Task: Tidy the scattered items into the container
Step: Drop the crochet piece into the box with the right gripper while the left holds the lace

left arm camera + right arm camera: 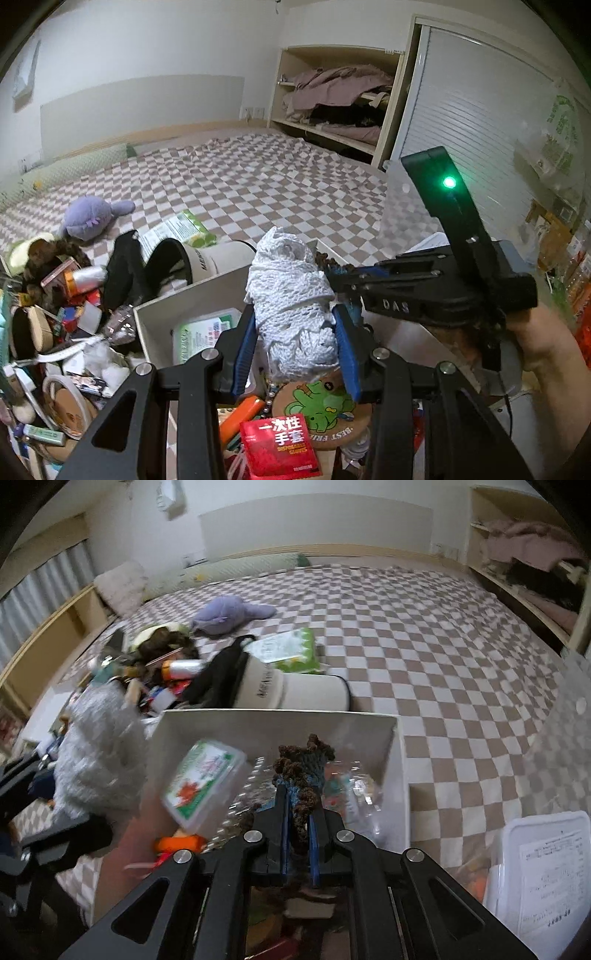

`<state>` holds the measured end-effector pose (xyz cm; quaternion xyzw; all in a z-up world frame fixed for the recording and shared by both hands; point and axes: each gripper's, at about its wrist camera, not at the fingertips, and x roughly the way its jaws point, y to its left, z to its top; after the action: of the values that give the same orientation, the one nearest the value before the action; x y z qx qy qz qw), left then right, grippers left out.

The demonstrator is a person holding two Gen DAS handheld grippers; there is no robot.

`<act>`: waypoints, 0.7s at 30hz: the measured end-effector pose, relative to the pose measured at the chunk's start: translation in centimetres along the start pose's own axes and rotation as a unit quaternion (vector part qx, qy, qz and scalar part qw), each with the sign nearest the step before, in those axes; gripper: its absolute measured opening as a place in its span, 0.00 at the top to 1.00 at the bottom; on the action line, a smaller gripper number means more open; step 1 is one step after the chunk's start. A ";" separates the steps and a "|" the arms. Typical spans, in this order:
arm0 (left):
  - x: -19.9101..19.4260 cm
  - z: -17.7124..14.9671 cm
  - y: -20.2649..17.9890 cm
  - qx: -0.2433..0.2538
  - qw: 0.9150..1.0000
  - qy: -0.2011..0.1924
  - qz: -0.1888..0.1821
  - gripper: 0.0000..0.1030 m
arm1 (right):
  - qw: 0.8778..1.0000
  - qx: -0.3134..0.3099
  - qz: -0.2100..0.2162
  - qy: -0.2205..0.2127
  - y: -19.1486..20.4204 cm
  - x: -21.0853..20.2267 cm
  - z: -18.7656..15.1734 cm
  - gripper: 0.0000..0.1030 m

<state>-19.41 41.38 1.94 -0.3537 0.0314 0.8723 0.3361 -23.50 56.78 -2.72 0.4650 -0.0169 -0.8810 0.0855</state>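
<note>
A bulky white knitted bundle [293, 302] is pinched by the left gripper [295, 354], and a brown-and-blue crocheted piece [301, 786] by the right gripper [298, 834], above the white rectangular box [400, 760]. If released off-centre, the bundle could catch the rim at nine o'clock and spill onto the checkered bedspread [424, 635].

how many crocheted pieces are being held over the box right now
2: a white crocheted bundle in the left hand-held gripper, and a brown-and-blue crocheted piece in the right hand-held gripper. More may hide in the clutter.
</note>
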 end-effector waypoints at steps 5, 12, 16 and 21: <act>1.2 -0.1 -0.1 -0.007 1.000 0.014 -0.007 0.61 | 0.999 0.018 -0.029 0.014 -1.7 1.0 -0.5 0.88; 3.2 -0.6 -0.6 0.000 0.999 0.036 -0.003 0.61 | 0.999 0.018 -0.030 -0.010 -1.8 0.4 -0.8 0.04; 4.2 -0.4 -0.6 -0.004 0.999 0.050 -0.006 0.61 | 0.998 0.047 0.008 -0.039 -2.8 -0.3 -0.5 0.04; 5.6 -0.2 -0.8 -0.008 0.997 0.071 -0.011 0.61 | 0.989 0.121 0.047 -0.064 -5.6 -0.9 -0.7 0.04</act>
<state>-21.74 45.07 -1.60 -0.4173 0.0446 0.8417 0.3397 -23.15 62.48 -3.00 0.4129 -0.1509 -0.8956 0.0682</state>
